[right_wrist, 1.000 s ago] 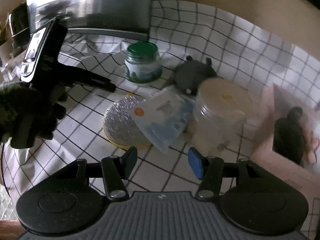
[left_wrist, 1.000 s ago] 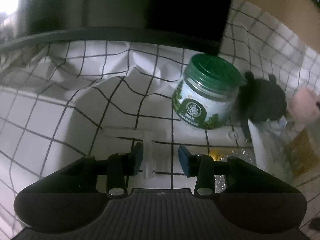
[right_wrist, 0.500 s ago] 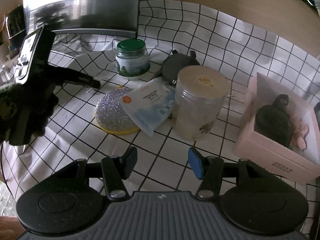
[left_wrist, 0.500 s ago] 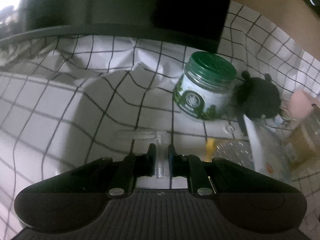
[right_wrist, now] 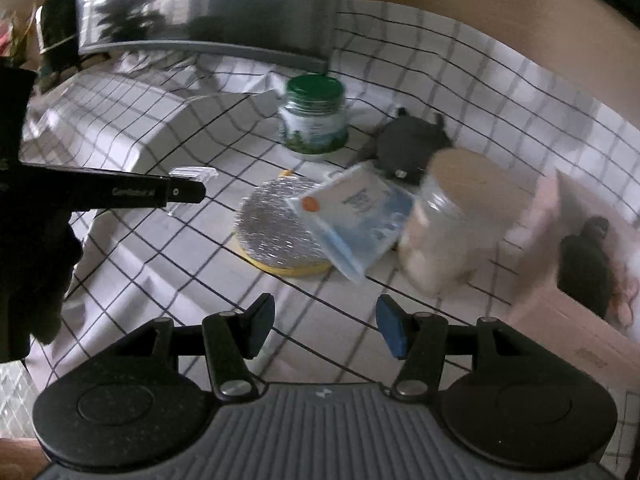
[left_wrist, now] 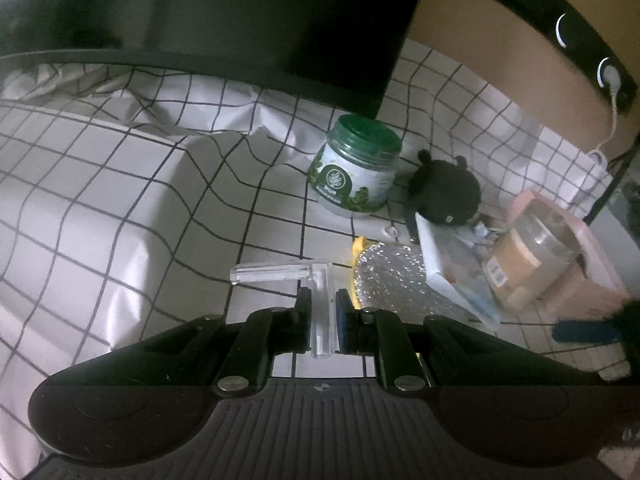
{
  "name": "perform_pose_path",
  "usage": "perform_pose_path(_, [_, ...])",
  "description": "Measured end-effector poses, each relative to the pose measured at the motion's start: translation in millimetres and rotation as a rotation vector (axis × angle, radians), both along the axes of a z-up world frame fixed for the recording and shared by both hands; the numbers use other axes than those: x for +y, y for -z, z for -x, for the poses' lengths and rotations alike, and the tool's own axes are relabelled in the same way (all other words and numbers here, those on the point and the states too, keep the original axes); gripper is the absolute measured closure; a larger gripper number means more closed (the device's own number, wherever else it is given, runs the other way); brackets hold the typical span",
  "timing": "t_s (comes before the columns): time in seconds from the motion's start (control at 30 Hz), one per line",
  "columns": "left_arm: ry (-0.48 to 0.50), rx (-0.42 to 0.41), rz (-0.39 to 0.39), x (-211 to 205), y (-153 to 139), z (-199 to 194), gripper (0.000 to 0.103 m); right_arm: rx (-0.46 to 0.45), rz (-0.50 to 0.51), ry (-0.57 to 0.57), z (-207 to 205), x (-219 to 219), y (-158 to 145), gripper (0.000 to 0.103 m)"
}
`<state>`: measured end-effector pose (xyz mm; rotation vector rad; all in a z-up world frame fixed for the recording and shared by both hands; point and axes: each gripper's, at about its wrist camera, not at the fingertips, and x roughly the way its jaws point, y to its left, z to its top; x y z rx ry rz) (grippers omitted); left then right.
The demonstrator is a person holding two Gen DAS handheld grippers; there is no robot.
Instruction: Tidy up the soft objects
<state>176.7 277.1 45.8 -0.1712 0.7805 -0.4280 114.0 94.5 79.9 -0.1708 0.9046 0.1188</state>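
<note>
Left gripper [left_wrist: 320, 314], low centre of the left wrist view, is clamped narrow on one leg of a clear L-shaped corner guard [left_wrist: 316, 280]; the other leg juts left above the fingertips. Grip sits on the long leg, likely so the soft piece does not flop while carried.

Right gripper [right_wrist: 326, 326], low centre of the right wrist view, stands half open with nothing between its fingers, probably kept free for the next pick.

Pink box [right_wrist: 576, 280], right edge of that view, lies open with a dark plush [right_wrist: 586, 264] already inside: judged to be the collecting place. A second dark plush toy [left_wrist: 446, 192] lies right of centre, just beside the green-lidded jar [left_wrist: 356, 168], not yet sorted.

Silver scouring pad [right_wrist: 276, 232] lies mid-frame on the checked cloth [right_wrist: 132, 264] over the desk, a wipes packet [right_wrist: 356, 220] leaning across it against the clear canister [right_wrist: 452, 228].
</note>
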Motion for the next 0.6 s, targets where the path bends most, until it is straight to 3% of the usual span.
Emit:
perform_pose_path(0.2, [-0.003,-0.021,0.04,14.5,-9.2,9.5,0.088,-0.002,-0.119,-0.013,-63.4,-20.6,-62.1,0.046])
perform_pose_path(0.3, [-0.02,-0.023,0.065,21.0,-12.5,7.2,0.088,0.079,-0.182,0.023,-121.5,-48.5,-88.0,0.032])
perform_pose_path(0.33, [-0.027,-0.022,0.073,23.0,-13.2,5.6,0.088,0.113,-0.198,0.033,-140.6,-55.0,-90.7,0.032])
perform_pose_path(0.47, [-0.05,-0.015,0.088,31.1,-14.2,-2.1,0.088,0.258,-0.084,0.034,-210.6,-65.4,-71.9,0.032])
perform_pose_path(0.53, [-0.061,-0.01,0.08,34.7,-13.7,-4.5,0.088,0.29,-0.025,0.05,-233.3,-67.7,-56.9,0.032])
perform_pose_path(0.6, [-0.076,0.0,0.075,40.5,-12.8,-5.8,0.088,0.348,-0.026,0.063,-254.9,-73.4,-42.2,0.032])
